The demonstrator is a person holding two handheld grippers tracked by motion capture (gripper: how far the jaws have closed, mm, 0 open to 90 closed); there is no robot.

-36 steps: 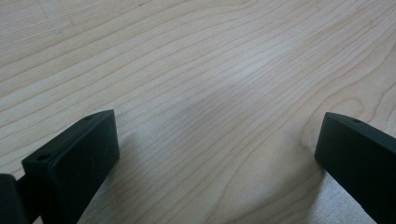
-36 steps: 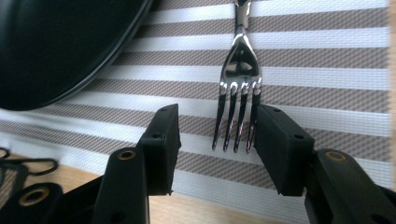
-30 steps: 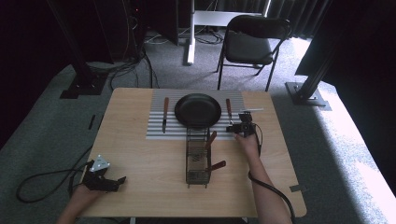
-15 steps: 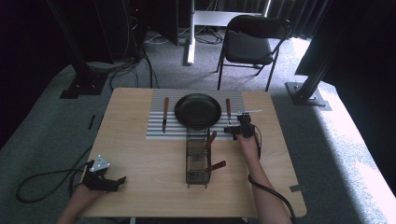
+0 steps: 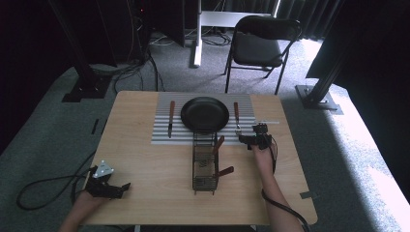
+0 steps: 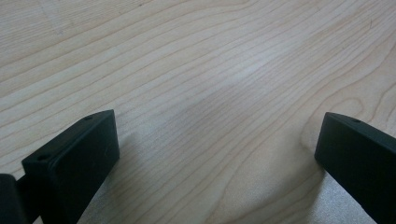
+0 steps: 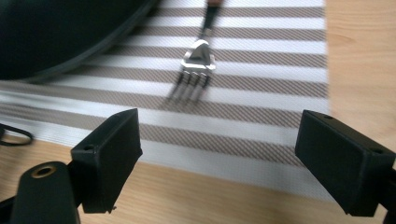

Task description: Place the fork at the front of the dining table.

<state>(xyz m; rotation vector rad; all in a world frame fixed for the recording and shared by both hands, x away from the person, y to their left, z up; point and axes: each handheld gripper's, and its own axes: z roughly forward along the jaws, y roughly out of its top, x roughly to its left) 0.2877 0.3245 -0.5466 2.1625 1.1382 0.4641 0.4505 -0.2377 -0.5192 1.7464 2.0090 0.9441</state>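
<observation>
- Two grippers: the right gripper (image 7: 219,154) has fingers spread wide, empty, just short of the fork (image 7: 194,70) on the striped mat (image 7: 261,116).
- Fork's long axis runs straight away from those fingers, tines nearest.
- Left gripper (image 5: 109,186) rests wide open on the surface (image 6: 210,70), well apart.

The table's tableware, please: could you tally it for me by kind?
Plate: 1
Knife: 1
Fork: 1
Placemat: 1
Wire basket: 1
Wooden-handled utensils in the basket: 2
Total: 7
</observation>
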